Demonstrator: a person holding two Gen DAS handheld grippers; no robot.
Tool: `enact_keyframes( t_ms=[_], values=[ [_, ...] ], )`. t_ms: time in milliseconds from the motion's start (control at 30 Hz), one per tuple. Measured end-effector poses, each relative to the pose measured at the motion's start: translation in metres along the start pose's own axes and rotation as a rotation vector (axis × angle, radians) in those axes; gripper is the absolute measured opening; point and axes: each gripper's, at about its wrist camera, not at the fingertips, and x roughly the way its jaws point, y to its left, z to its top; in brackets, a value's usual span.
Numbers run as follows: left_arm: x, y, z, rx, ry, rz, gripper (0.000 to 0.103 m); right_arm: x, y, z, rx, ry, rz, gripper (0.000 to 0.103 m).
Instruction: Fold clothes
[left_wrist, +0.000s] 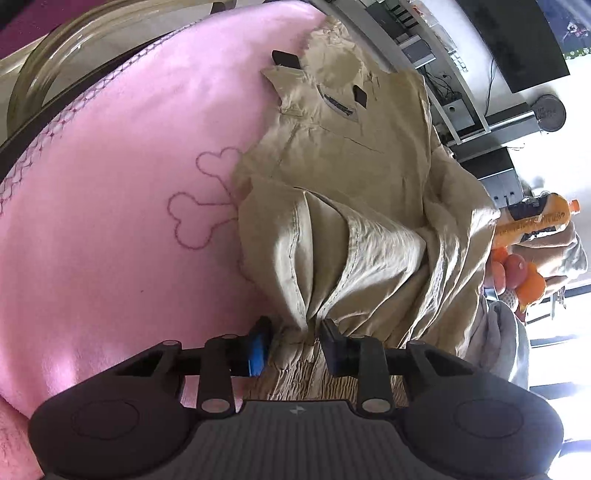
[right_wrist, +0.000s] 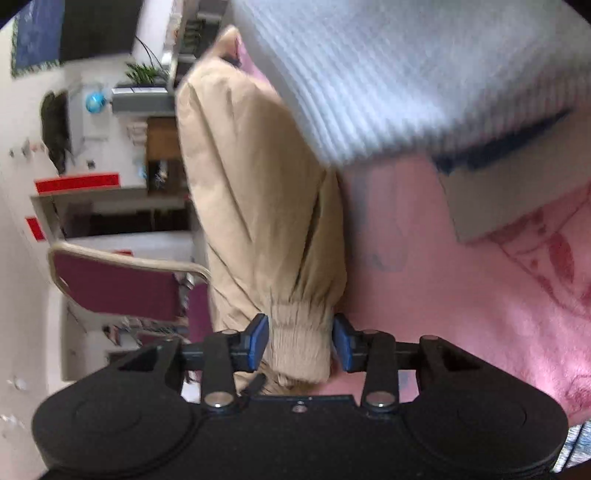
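On the pink blanket (left_wrist: 110, 192): a beige jacket (left_wrist: 351, 166) lies spread over its right part in the left wrist view, collar end far from the camera, hem and sleeves near it.
Blanket: it covers whatever lies beneath, so I cannot tell whether that is a bench or a bed; stitched bone and heart outlines show just left of the jacket.
Jacket body: rumpled, with deep folds near the left gripper; it is not yet folded flat.
Grey ribbed garment (right_wrist: 369, 74): it sits on the blanket beyond the jacket sleeve, close enough to be dragged along if the sleeve sweeps across it.
Sleeve (right_wrist: 266, 206): lifted off the blanket in the right wrist view, hanging taut from its elastic cuff (right_wrist: 301, 332).
Left gripper (left_wrist: 295, 343): jaws closed on gathered elastic fabric at the near edge of the jacket.
Right gripper (right_wrist: 301, 341): jaws sit on either side of the cuff; the left pad touches it, a small gap shows at the right pad, so the hold looks loose.
Risk, slip: the bunched cuff may slide out if the sleeve is pulled hard.
Risk, skew: with both grips on bunched fabric, the fold may land crooked and trap wrinkles.
Risk, drag: pulling sideways may shift the blanket under the jacket.
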Motion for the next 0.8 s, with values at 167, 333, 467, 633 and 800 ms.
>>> enact_keyframes(
  t_ms=[167,333,467,633,800],
  values=[
    [-0.002,-0.001,0.0,0.019,-0.004,0.005,0.039,0.002,-0.003,-0.003,0.033,-0.042,-0.022,0.04],
    [-0.003,-0.005,0.003,0.022,0.005,-0.012,0.044,-0.003,-0.002,0.0,0.049,-0.137,0.041,0.043],
    [-0.006,-0.01,0.005,0.029,0.011,-0.014,0.043,0.003,0.002,0.002,0.043,-0.188,0.011,0.043],
    [-0.01,-0.017,0.008,0.039,0.019,-0.017,0.013,0.02,0.006,0.002,0.053,-0.223,-0.047,0.035],
    [-0.014,-0.023,0.011,0.049,0.026,-0.019,0.01,0.007,0.033,-0.002,-0.003,-0.274,-0.055,0.012]
  ],
)
